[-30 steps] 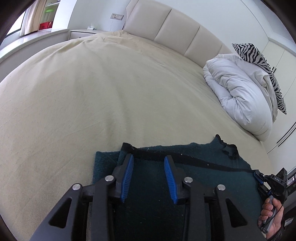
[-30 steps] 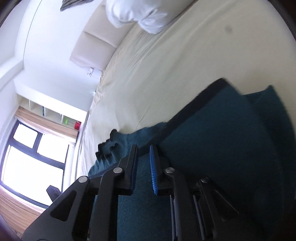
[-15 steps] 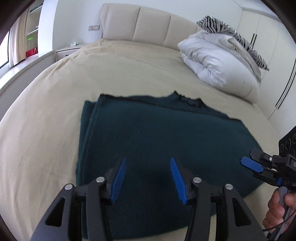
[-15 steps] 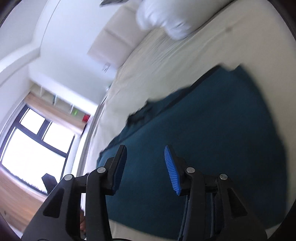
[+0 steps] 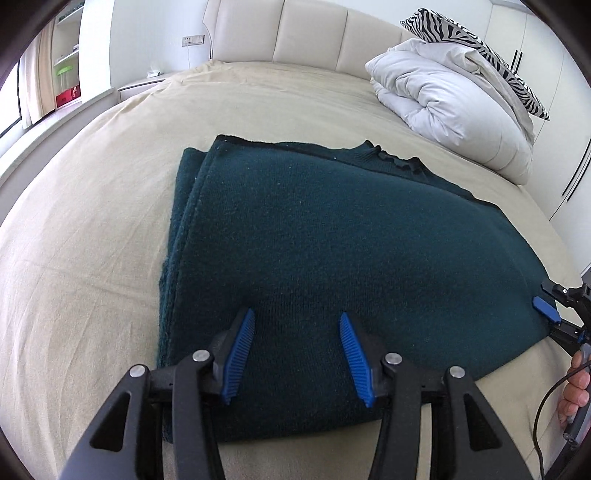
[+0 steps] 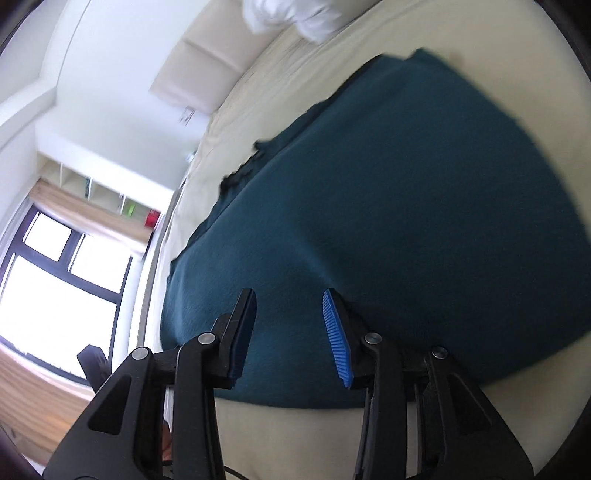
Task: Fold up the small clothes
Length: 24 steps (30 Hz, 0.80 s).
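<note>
A dark teal knitted garment (image 5: 332,240) lies folded flat on the beige bed (image 5: 92,240), its layered edges showing on the left side. My left gripper (image 5: 297,313) hovers open over the garment's near edge, with nothing between its blue pads. In the left wrist view my right gripper (image 5: 550,314) sits at the garment's right corner, held by a hand (image 5: 576,384). The right wrist view, tilted sideways and blurred, shows the right gripper (image 6: 289,293) above the teal garment (image 6: 406,203). Its jaws are closing, still apart, with no fabric between them.
A bunched white duvet (image 5: 443,99) and a zebra-print pillow (image 5: 461,33) lie at the far right by the padded headboard (image 5: 314,33). A nightstand (image 5: 140,83) stands far left. Bare beige sheet surrounds the garment. A window (image 6: 55,277) shows past the bed's edge.
Both grippers drew back from the garment's far edge to its near edge. The right gripper went from shut to open. The left jaws stand wider. The garment now lies flat.
</note>
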Each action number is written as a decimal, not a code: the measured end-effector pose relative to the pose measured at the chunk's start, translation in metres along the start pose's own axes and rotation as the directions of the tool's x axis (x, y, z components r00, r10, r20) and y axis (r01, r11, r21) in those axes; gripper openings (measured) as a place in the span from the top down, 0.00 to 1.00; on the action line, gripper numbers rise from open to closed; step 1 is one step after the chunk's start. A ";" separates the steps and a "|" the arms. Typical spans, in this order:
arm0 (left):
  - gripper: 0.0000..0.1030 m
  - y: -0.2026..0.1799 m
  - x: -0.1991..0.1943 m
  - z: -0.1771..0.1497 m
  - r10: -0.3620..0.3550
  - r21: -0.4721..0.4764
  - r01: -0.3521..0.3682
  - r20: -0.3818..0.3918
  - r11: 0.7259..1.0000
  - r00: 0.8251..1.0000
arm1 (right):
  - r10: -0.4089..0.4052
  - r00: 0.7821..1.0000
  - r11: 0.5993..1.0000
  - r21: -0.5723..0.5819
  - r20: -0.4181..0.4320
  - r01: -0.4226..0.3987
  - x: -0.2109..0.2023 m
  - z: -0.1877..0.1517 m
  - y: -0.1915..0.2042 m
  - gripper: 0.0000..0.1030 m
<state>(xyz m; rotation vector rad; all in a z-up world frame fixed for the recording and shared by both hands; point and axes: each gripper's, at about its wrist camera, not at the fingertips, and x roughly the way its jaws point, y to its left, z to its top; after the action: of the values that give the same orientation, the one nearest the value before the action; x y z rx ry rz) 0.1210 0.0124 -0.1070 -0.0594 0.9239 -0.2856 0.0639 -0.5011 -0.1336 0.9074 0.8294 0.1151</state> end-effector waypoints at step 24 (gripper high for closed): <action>0.50 0.041 -0.028 -0.005 -0.077 -0.145 0.080 0.025 0.986 0.997 | -0.079 0.989 0.982 -0.159 0.123 0.098 -0.064 -0.027 0.051 0.45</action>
<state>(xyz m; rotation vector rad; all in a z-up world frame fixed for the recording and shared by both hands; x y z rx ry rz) 0.1094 0.0594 -0.0952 -0.2339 0.9233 -0.2898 0.0137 -0.4779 -0.0681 0.7141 0.7391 0.0515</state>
